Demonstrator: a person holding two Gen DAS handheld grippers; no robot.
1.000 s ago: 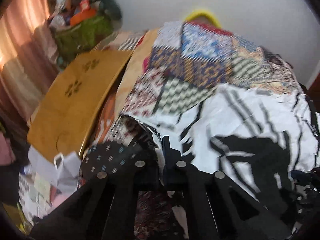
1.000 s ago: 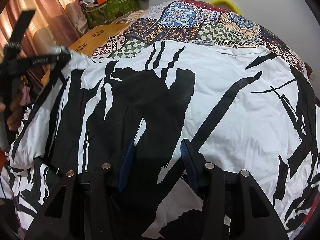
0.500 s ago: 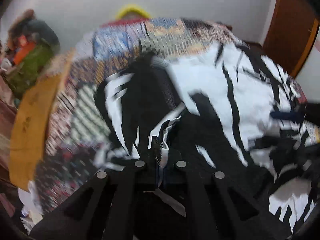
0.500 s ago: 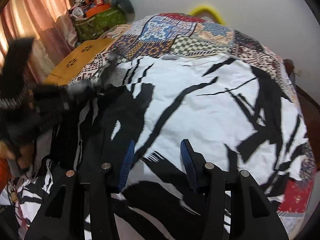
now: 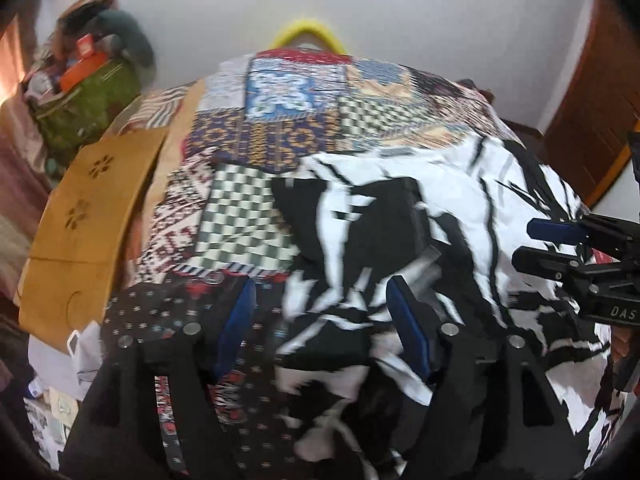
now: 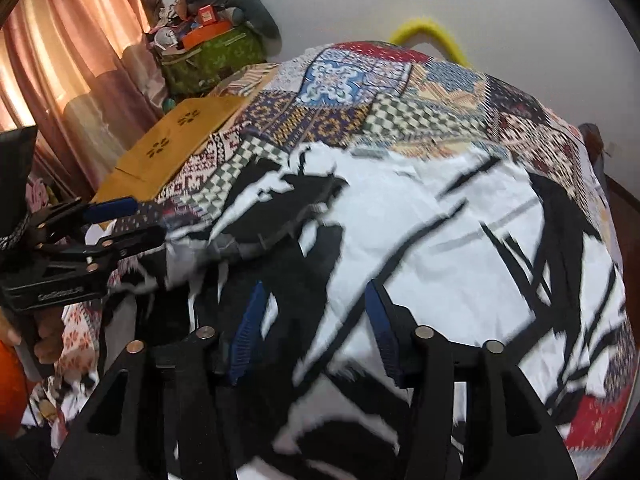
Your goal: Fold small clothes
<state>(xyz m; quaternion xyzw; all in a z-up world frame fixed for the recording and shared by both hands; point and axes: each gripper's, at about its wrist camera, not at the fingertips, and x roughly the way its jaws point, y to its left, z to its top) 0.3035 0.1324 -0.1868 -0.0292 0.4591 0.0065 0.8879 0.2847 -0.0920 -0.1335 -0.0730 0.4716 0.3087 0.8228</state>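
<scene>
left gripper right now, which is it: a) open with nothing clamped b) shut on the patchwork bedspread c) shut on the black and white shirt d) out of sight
a: in the left wrist view the left gripper has its blue pads wide apart, with the black and white shirt lying loose between and beyond them, not pinched.

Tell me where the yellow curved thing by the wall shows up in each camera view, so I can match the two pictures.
Left wrist view: the yellow curved thing sits top centre, against the white wall, just beyond the far edge of the patchwork bedspread.
Right wrist view: it is upper right of centre, again behind the bedspread's far edge.
Shared landmark: the green bag, at upper left in both views.
</scene>
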